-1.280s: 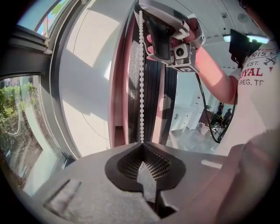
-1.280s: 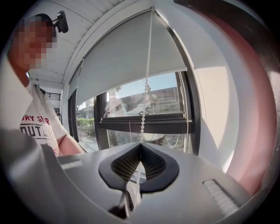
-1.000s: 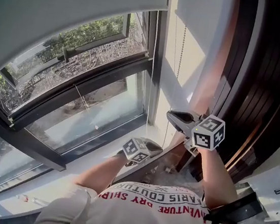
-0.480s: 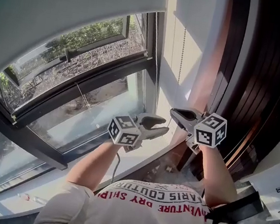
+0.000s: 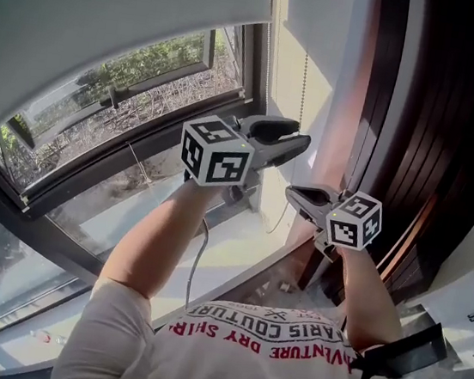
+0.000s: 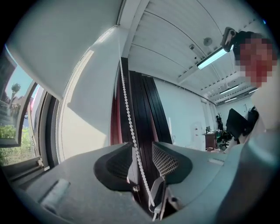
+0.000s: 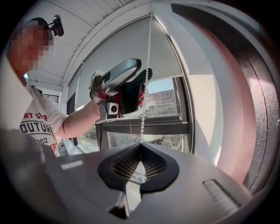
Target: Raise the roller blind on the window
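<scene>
Two pad pairs work one bead chain (image 6: 127,109). Left gripper (image 6: 142,153): jaws wide but closing, chain between them, not yet pinched. Right gripper (image 7: 140,151): clamped shut on the chain, lower down. Roller blind (image 5: 114,3) hangs at 11 o'clock, partly raised. Best to seat the left grip before the right lets go, then pull in line with the chain.
</scene>
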